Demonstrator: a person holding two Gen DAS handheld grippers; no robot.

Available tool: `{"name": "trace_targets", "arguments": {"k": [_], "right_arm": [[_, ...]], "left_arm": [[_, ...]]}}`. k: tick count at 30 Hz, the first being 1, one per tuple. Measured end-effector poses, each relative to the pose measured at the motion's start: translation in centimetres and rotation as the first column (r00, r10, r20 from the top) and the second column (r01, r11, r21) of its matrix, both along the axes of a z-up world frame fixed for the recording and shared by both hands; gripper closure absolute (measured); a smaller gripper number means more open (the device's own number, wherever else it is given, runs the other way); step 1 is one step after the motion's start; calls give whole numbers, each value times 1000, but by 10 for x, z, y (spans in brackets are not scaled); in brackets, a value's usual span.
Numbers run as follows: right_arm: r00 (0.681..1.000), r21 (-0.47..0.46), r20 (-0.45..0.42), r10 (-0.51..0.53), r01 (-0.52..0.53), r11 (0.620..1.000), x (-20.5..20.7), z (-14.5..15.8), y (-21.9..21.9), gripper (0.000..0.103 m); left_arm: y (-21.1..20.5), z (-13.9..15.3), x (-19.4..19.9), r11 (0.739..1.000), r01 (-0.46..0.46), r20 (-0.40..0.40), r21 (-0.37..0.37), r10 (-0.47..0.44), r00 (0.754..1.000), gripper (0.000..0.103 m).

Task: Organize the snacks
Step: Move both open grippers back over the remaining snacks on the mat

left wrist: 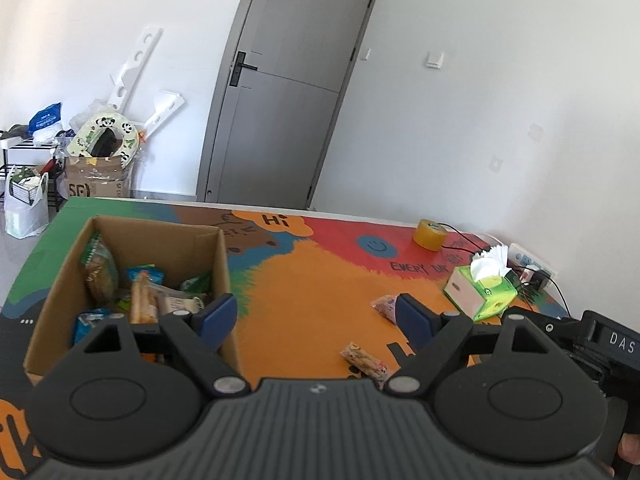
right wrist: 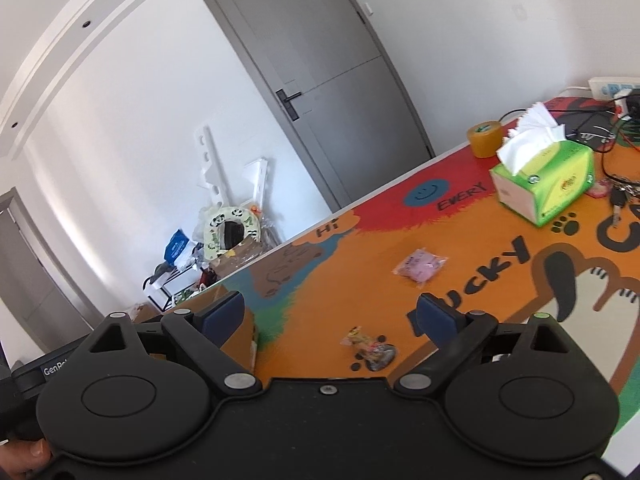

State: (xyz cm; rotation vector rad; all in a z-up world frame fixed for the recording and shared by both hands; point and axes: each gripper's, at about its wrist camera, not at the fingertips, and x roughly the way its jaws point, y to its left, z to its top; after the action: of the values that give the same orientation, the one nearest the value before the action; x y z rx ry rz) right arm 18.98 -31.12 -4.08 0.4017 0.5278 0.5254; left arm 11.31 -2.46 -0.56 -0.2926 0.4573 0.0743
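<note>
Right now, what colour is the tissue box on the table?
Green and white tissue box; clearest in the right wrist view.

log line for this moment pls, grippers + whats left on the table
left gripper open, empty | right gripper open, empty | cardboard box holds snacks | pink snack packet, small wrapped snack loose on table mat

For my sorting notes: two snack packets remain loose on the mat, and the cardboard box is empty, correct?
Not quite. Two packets, a pink one and a yellow one, remain loose, but the cardboard box already holds several snacks, as the left wrist view shows.
</note>
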Motion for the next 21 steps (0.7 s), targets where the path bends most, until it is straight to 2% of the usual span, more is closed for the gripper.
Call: {"name": "trace_targets", "arguments": {"k": [10,21], "right_arm": [[998,3,-45,-32,32,999,12,-20,-14,9],[994,-5,-86,-74,73,997,29,-43,-34,9]], "left_arm": [[-23,-16,21,999,46,-38,22,-45,998,18],[-43,-38,53,999,53,-91,14,-51,995,18]]}}
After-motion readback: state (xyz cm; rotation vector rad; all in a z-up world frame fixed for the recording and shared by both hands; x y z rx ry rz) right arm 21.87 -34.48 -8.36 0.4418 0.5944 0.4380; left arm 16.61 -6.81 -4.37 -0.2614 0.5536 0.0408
